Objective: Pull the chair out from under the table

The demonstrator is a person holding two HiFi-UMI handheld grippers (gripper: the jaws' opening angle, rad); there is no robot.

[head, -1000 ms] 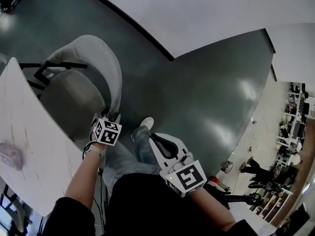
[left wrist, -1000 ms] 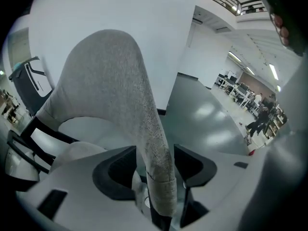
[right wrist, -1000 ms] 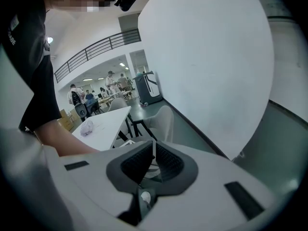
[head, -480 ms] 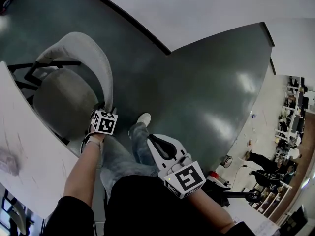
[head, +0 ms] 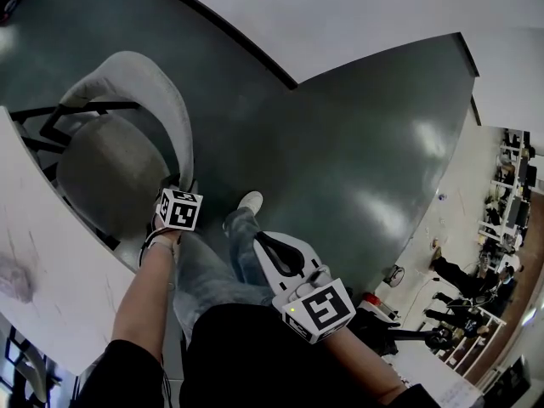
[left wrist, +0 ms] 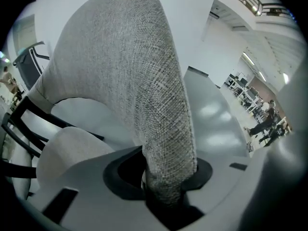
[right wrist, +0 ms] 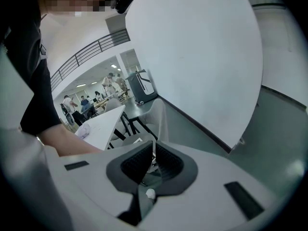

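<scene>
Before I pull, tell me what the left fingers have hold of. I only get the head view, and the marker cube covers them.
Observer: The left gripper has just been closing. Its fingers now press both sides of the grey fabric backrest of the chair.
Operator: Now check the right one for me.
Observer: In its own view the right gripper has its fingers together with nothing between them.
</scene>
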